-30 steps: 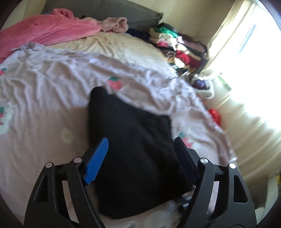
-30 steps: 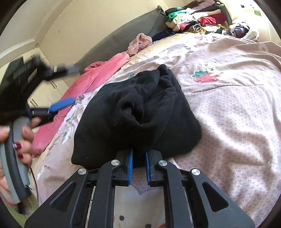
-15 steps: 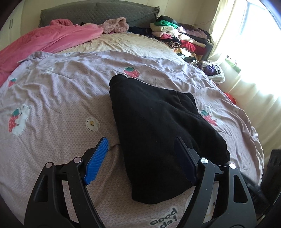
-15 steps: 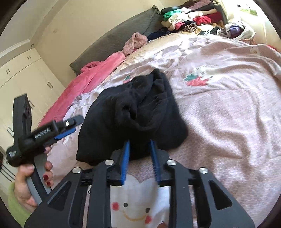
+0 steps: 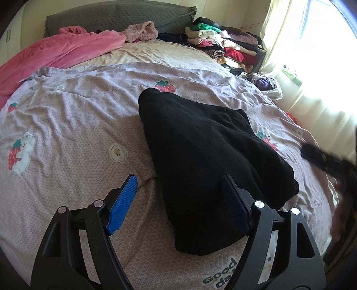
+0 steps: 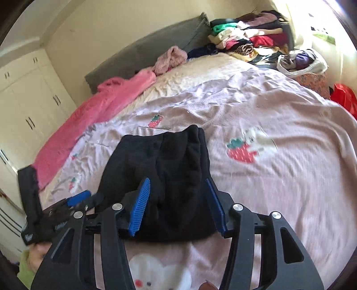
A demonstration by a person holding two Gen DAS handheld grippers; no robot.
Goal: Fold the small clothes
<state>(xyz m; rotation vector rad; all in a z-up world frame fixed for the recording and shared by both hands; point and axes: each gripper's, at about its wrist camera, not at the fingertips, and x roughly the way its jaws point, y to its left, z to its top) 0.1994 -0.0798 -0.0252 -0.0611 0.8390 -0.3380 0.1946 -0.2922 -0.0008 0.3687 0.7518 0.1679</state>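
A sunlit bedroom with a wide bed: its lilac quilt point(image 5: 73, 125) is thin, finely dotted cotton, creased all over and printed with strawberries and small bears. At eleven o'clock in the left wrist view a plush pink blanket point(image 5: 55, 53) lies bunched along the bed's far side, below a grey quilted headboard point(image 5: 116, 17). At one o'clock a pile of folded clothes point(image 5: 223, 44) stands in mixed colours, its far side lost in window glare.

The black garment point(image 5: 200, 156) lies on the quilt at the centre of that view, a soft, matte fleece folded into a rough wedge. Its long axis runs from a narrow rounded end at twelve o'clock to a broad hem at six o'clock; folds inside the dark cloth are hard to make out.

The left gripper point(image 5: 178, 200) hangs over the garment's near edge, its ribbed blue pads spread wide and gripping nothing. The right gripper point(image 6: 178, 200) has its jaws opening; the garment's near end lies between and beneath them, the pads off the cloth. In the left wrist view the right gripper is only a dark blur at three o'clock.
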